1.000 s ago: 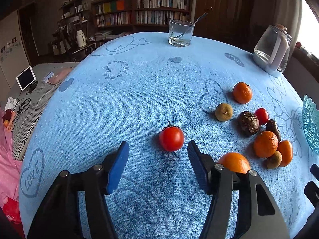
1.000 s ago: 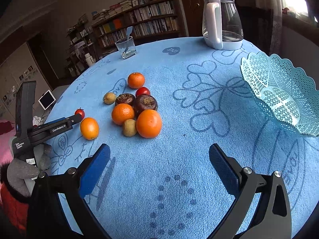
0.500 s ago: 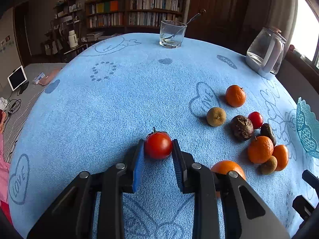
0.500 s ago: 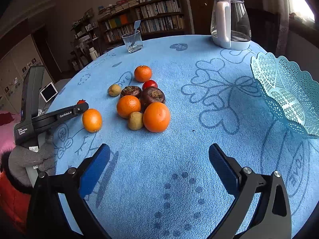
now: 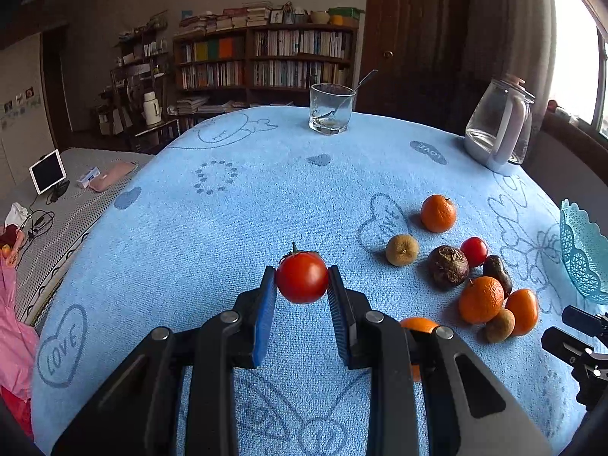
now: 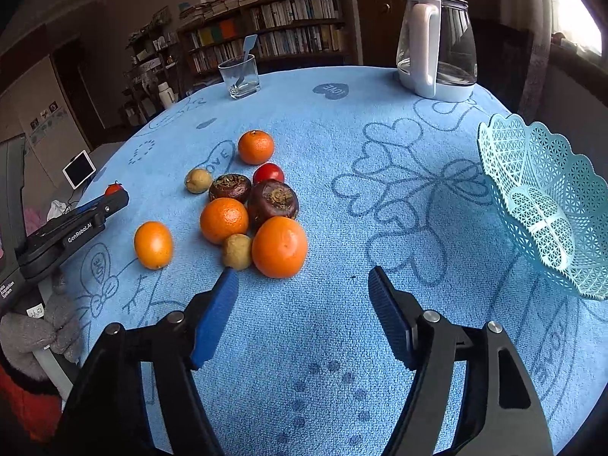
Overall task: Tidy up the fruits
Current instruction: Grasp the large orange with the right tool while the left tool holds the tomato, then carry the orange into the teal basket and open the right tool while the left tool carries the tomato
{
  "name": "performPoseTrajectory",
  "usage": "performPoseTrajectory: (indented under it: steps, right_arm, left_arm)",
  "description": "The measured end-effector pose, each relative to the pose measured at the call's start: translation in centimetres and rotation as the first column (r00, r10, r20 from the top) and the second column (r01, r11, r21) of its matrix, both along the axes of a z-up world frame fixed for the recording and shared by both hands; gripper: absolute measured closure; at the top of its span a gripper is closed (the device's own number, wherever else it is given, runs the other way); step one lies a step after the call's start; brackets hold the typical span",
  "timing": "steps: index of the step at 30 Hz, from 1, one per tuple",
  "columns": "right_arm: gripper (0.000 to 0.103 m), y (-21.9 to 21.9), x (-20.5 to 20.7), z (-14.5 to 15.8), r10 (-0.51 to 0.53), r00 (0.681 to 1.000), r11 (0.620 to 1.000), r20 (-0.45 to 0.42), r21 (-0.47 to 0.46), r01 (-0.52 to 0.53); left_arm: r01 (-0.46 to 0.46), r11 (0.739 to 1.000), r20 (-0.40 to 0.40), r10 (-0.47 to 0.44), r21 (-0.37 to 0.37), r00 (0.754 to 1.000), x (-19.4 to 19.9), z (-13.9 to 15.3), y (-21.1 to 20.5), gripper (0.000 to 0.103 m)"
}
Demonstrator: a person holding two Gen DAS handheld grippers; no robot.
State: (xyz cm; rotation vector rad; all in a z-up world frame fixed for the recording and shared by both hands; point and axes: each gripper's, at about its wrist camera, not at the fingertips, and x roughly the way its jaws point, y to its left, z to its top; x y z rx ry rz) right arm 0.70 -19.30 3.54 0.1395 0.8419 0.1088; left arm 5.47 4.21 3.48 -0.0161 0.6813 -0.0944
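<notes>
My left gripper (image 5: 302,285) is shut on a red tomato (image 5: 302,277), its blue pads pressing both sides just over the blue tablecloth (image 5: 228,228). The same tomato (image 6: 113,189) peeks out above the left gripper in the right wrist view. My right gripper (image 6: 303,281) hovers behind the fruit pile with its jaws closing and nothing between them. The big orange (image 6: 279,247) lies just ahead of its gap. The pile holds several oranges, dark fruits (image 6: 273,199), a small tomato (image 6: 268,173) and small brown fruits. The teal lattice basket (image 6: 539,205) stands to the right.
A glass with a spoon (image 6: 240,76) and a clear kettle (image 6: 437,49) stand at the table's far side. One orange (image 6: 153,245) lies apart, left of the pile. A gloved hand (image 6: 34,334) holds the left tool. The round table's edge drops off on the left.
The left jaws closed from wide apart onto the tomato. The right jaws narrowed, and the right wrist view drew nearer to the fruit pile.
</notes>
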Motion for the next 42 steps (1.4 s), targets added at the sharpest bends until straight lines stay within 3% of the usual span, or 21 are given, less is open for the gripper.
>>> performPoseTrajectory:
  steps: [5,15,22,32,42]
  right_arm:
    - [0.043,-0.4,1.7,-1.1,0.005,0.998,0.999,-0.055,0.053,-0.002]
    - [0.046,0.1,3.1,-1.9,0.035,0.997,0.996,-0.067,0.079,-0.03]
    - [0.064,0.2,3.3,-1.9,0.06,0.996,0.991,-0.06,0.126,-0.053]
    - [0.064,-0.7,1.2,0.0,0.027,1.0,0.991,0.006,0.13,-0.027]
    - [0.064,-3.4,-1.2,2.2,-0.029,0.995,0.989,0.094,0.145,0.015]
  left_arm:
    - [0.003,1.0,-0.011,-0.003,-0.003,1.0,0.0,-0.3,0.0,0.076]
    - [0.005,1.0,-0.023,-0.005,-0.002,1.0,0.1,-0.6,-0.2,0.076]
    - [0.002,1.0,-0.021,-0.002,-0.002,1.0,0.1,-0.6,-0.1,0.076]
    - [-0.025,1.0,-0.002,0.025,-0.01,1.0,-1.0,0.6,0.3,0.076]
    - [-0.016,0.999,0.017,0.016,0.036,1.0,-3.5,2.5,-1.4,0.076]
